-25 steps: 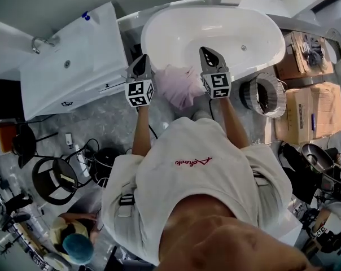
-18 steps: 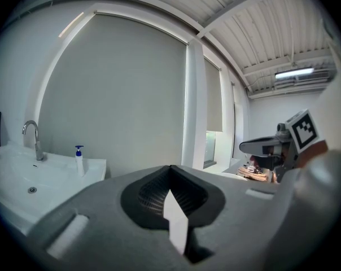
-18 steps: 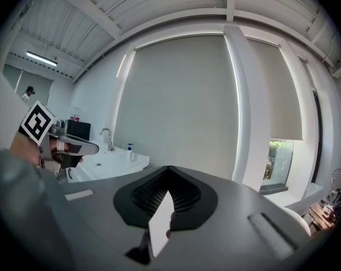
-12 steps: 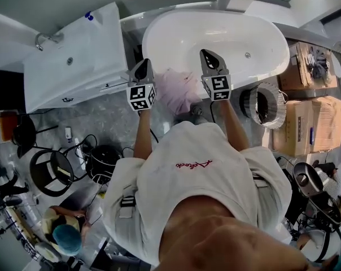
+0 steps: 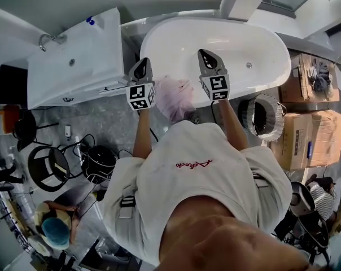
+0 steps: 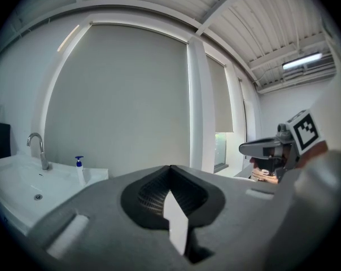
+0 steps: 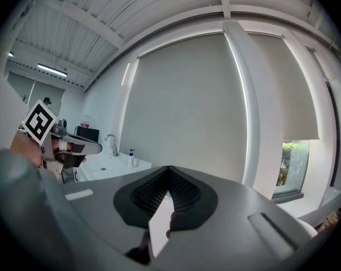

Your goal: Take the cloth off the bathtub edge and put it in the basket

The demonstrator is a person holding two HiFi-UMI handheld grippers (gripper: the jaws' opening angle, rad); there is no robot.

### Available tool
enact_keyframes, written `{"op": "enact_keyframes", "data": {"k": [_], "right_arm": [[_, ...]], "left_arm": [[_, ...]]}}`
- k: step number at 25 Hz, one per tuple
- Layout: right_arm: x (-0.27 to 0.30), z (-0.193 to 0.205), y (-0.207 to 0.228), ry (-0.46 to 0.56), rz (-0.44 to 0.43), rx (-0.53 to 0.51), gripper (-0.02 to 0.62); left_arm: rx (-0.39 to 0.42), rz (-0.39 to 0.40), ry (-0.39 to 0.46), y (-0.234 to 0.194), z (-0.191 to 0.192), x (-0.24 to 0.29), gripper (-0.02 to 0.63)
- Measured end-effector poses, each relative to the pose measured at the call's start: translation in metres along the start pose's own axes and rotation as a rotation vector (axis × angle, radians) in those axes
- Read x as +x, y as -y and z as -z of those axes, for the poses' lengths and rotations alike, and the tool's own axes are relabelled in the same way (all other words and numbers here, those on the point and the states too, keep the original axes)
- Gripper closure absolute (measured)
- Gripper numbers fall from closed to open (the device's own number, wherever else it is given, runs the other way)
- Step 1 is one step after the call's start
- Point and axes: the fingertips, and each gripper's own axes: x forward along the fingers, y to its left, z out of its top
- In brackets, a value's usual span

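Observation:
A pale pink cloth (image 5: 174, 92) lies crumpled over the near edge of the white oval bathtub (image 5: 227, 38). My left gripper (image 5: 141, 64) hovers just left of the cloth, shut and empty. My right gripper (image 5: 206, 55) hovers just right of the cloth, over the tub's rim, also shut and empty. Both point away from me, towards the tub. The grey round basket (image 5: 265, 114) stands on the floor right of the tub, beyond my right arm. Neither gripper view shows the cloth; both look up at the blinds and ceiling. The left gripper view shows the right gripper (image 6: 270, 148) off to its right.
A white sink unit (image 5: 74, 66) with a tap stands left of the tub. Cardboard boxes (image 5: 309, 131) are stacked right of the basket. Black stools, cables and gear (image 5: 52, 168) crowd the floor at left. Another person (image 5: 55, 230) is at lower left.
Both grippers keep nearly the same places either side of the cloth, which has not moved. The head view has shifted slightly, and the person at lower left has moved.

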Motion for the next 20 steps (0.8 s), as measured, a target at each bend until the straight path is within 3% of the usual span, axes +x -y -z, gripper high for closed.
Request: {"op": "enact_keyframes", "data": {"k": [11, 20], "right_arm": [[0.003, 0.007, 0.028, 0.003, -0.063, 0.021, 0.588], [0.006, 0.029, 0.021, -0.039, -0.085, 0.040, 0.589]], "left_arm": [[0.026, -0.037, -0.018, 0.032, -0.004, 0.017, 0.606], [0.010, -0.043, -0.047, 0.030, 0.012, 0.014, 0.606]]}}
